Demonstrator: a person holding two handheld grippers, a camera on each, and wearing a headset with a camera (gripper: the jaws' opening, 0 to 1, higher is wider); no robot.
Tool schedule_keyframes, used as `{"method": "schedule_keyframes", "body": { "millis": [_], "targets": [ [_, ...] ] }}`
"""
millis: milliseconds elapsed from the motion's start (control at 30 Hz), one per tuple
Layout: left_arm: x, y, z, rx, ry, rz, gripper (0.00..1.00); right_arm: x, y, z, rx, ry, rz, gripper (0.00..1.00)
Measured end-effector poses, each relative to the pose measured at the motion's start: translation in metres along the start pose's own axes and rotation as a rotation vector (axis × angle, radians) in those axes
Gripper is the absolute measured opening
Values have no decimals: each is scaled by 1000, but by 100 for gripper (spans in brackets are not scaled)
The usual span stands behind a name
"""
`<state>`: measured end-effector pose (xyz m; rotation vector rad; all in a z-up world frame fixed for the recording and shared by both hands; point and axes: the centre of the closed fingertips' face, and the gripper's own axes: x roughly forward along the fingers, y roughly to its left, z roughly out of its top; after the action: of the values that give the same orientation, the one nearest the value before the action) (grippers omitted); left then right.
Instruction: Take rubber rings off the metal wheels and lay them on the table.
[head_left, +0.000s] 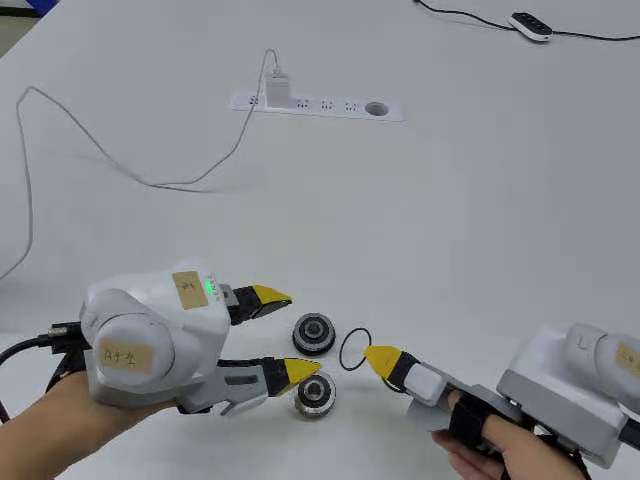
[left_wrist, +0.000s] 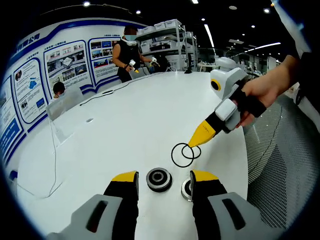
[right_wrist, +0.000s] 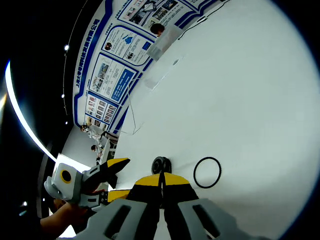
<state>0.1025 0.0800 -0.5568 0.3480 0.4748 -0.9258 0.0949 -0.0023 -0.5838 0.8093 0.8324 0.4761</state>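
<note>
White tabletop (head_left: 450, 220) lies open ahead of both tongs. In the left gripper view its edge curves past just behind the right tongs (head_left: 378, 358), under the hand (left_wrist: 260, 97) that holds them.

The left tongs (head_left: 298, 333) are spread. One wheel (left_wrist: 159, 179) lies flat between their tips, hub up. A second wheel (left_wrist: 186, 189) lies flat just beside their right jaw and is partly hidden by it.

The right tongs are pressed together and point toward the left tongs. Their yellow tip is at the rim of a black ring (head_left: 355, 349), which lies flat just past the wheels. It is round, so it has no long axis. In the left gripper view a second loop crosses the ring; I cannot tell whether it is another ring or a shadow.

Well beyond both tongs sits a power strip (head_left: 318, 104) with a cable (head_left: 100, 150) trailing off. Around the tabletop are poster walls, shelving and ceiling lights.
</note>
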Motion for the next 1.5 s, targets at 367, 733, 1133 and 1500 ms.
{"method": "schedule_keyframes", "body": {
  "millis": [367, 733, 1133, 1500],
  "targets": [
    [0, -1, -1, -26, 1, -5, 46, -10, -32, 8, 3, -35, -106, 2],
    [-2, -3, -1, -55, -7, -3, 47, -17, -48, 8, -22, -30, -188, 8],
    [-4, -3, -5, -50, 6, -6, 47, -22, -55, 12, -69, -39, -236, 10],
    [1, 5, -7, -38, 26, -7, 46, -14, -32, 23, -27, -108, -132, 13]
  ]
}}
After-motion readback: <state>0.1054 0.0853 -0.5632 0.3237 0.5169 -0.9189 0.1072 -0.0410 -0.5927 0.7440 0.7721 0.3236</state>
